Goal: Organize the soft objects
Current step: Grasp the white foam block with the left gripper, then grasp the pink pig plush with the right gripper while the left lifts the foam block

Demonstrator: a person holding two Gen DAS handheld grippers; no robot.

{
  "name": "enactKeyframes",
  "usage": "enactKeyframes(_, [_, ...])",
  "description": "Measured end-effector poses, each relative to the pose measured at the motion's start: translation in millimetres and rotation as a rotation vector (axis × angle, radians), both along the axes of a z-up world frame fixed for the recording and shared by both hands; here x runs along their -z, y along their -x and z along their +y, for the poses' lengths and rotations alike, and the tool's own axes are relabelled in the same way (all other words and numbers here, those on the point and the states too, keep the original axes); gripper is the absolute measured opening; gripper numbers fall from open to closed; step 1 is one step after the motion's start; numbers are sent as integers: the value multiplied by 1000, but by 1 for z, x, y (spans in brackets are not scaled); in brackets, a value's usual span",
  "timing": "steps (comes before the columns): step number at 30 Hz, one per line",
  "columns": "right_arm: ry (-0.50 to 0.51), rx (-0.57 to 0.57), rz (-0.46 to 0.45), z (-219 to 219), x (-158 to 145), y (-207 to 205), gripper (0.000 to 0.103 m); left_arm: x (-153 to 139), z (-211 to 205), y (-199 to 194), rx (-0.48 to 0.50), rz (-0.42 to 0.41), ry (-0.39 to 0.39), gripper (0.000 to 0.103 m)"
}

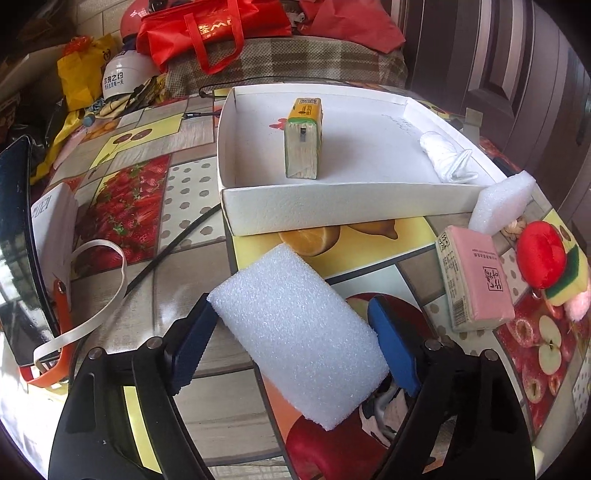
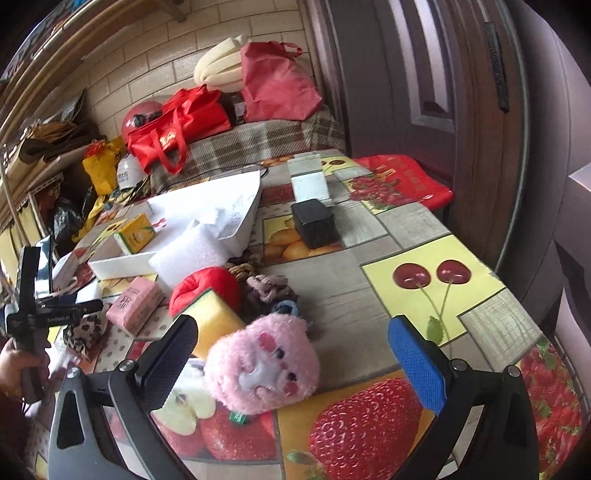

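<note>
My left gripper (image 1: pixel 291 332) is shut on a white foam block (image 1: pixel 299 332) and holds it above the table in front of the white box (image 1: pixel 332 206). In the box stand a yellow tissue pack (image 1: pixel 303 140) and a white rolled cloth (image 1: pixel 445 155). A second foam block (image 1: pixel 502 203), a pink tissue pack (image 1: pixel 472 280), a red plush (image 1: pixel 541 258) and a yellow-green sponge (image 1: pixel 570 277) lie to the right. My right gripper (image 2: pixel 291 343) is open around a pink plush toy (image 2: pixel 262 369) on the table. The sponge (image 2: pixel 214 321) and red plush (image 2: pixel 207 288) lie just behind it.
A black box (image 2: pixel 314 223) and hair ties (image 2: pixel 266 288) lie past the plush. A tablet (image 1: pixel 18 240), a white strap (image 1: pixel 92 295) and a black cable (image 1: pixel 170 251) are at the left. Red bags (image 1: pixel 207 29) sit behind the table. A door (image 2: pixel 443 92) stands at the right.
</note>
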State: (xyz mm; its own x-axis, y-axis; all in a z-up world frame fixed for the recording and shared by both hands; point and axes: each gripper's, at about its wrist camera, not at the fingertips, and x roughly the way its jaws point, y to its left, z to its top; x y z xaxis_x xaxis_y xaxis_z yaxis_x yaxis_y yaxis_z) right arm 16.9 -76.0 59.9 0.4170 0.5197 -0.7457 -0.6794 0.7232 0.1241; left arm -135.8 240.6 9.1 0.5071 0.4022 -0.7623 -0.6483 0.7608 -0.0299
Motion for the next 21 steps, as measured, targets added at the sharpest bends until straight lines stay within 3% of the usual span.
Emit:
enactKeyframes(5, [110,-107,30,20,15,10,103,1,-2,7,48,0,6,83])
enactKeyframes(9, [176,-134,106,29,31,3,99,1,-6,14,64,2,2,83])
enactKeyframes(12, [203,-146,150,31,39,1,97,-3,-3,25,75,-70,48,83])
enactKeyframes(17, [204,-118,180,26,41,-5,93,-25,4,53,-20,-149,91,83])
enactKeyframes(21, [203,-109,179,25,40,-5,93,-19,8,60,-108,-142,237,83])
